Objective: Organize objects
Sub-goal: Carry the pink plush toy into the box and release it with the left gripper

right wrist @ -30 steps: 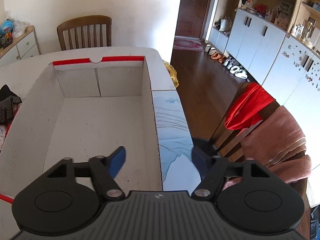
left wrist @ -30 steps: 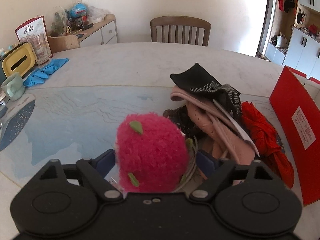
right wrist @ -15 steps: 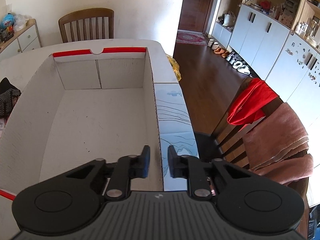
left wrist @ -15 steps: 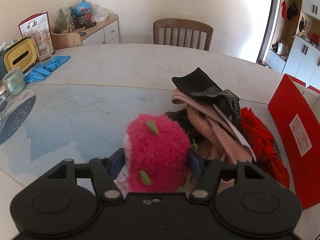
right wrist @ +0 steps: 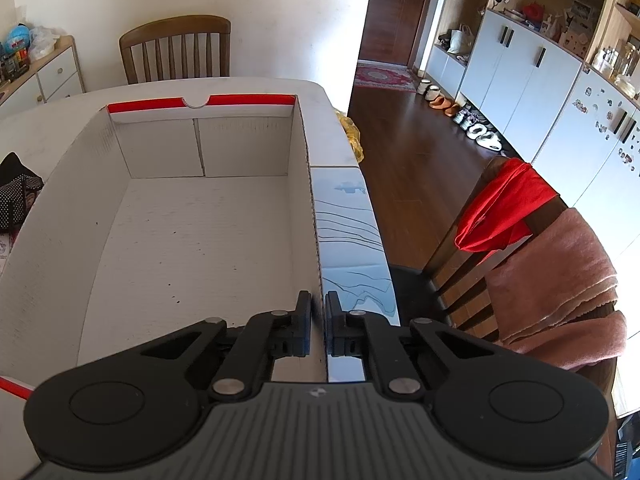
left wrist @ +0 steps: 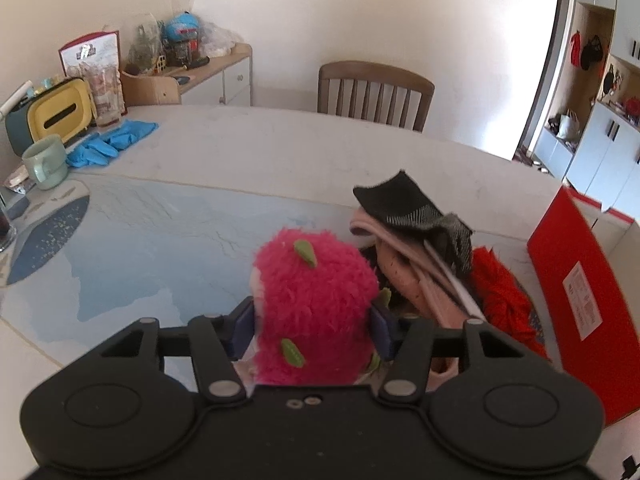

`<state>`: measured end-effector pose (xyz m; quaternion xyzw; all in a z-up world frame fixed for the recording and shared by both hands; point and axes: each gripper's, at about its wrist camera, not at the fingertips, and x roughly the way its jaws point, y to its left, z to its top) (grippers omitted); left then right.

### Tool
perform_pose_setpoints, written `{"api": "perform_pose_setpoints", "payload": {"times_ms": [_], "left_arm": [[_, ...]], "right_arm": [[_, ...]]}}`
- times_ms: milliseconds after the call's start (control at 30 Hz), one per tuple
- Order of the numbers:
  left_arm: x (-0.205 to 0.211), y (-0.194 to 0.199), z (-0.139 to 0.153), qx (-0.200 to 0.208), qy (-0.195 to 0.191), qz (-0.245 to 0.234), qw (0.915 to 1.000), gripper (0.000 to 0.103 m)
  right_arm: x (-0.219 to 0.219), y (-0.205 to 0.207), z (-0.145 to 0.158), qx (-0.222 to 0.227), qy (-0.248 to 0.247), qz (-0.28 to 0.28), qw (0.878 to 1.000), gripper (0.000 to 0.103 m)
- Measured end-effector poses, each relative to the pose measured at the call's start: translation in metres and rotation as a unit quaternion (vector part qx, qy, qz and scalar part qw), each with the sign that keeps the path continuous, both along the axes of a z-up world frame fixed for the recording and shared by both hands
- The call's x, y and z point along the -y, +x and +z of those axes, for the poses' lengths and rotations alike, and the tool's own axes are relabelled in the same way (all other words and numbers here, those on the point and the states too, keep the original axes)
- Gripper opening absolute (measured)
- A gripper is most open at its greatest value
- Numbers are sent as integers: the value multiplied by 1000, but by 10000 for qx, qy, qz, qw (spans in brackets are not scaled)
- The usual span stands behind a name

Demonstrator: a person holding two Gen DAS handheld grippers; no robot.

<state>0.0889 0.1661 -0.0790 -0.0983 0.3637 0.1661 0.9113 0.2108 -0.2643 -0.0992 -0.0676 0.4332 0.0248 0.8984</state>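
Marble table [left wrist: 280,148] | left tongs [left wrist: 312,326] – closing, gripping fuzzy plush [left wrist: 316,304] | right tongs [right wrist: 316,320] pinch cardboard box wall [right wrist: 308,208]

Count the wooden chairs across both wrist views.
2. One slat-back wooden chair stands at the table's far side, seen in both views; another wooden chair draped with cloths stands beside the table's right edge. Others may be hidden.

Plush toy [left wrist: 316,304]: bright pink fur, green leaf tabs. Cloth pile [left wrist: 424,248]: black with white dots, pale pink, red. Box [right wrist: 192,216]: white inside, red outside and along the far rim. Surface [left wrist: 160,232]: white marble, blue mat with fine lines. Gloves [left wrist: 108,144]: blue.
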Motion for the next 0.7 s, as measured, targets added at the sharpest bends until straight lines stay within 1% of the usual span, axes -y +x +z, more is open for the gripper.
{"api": "perform_pose_setpoints", "payload": {"times_ms": [133, 300, 500, 700], "left_arm": [[5, -2, 17, 173, -43, -64, 9998, 56], [22, 2, 36, 333, -85, -357, 9988, 56], [54, 14, 54, 486, -141, -914, 9945, 56], [92, 30, 67, 621, -176, -1507, 9865, 56]], "right_arm": [[0, 0, 0, 3, 5, -4, 10000, 6], [0, 0, 0, 16, 18, -13, 10000, 6], [1, -1, 1, 43, 51, 1, 10000, 5], [2, -1, 1, 45, 79, 16, 10000, 5]]}}
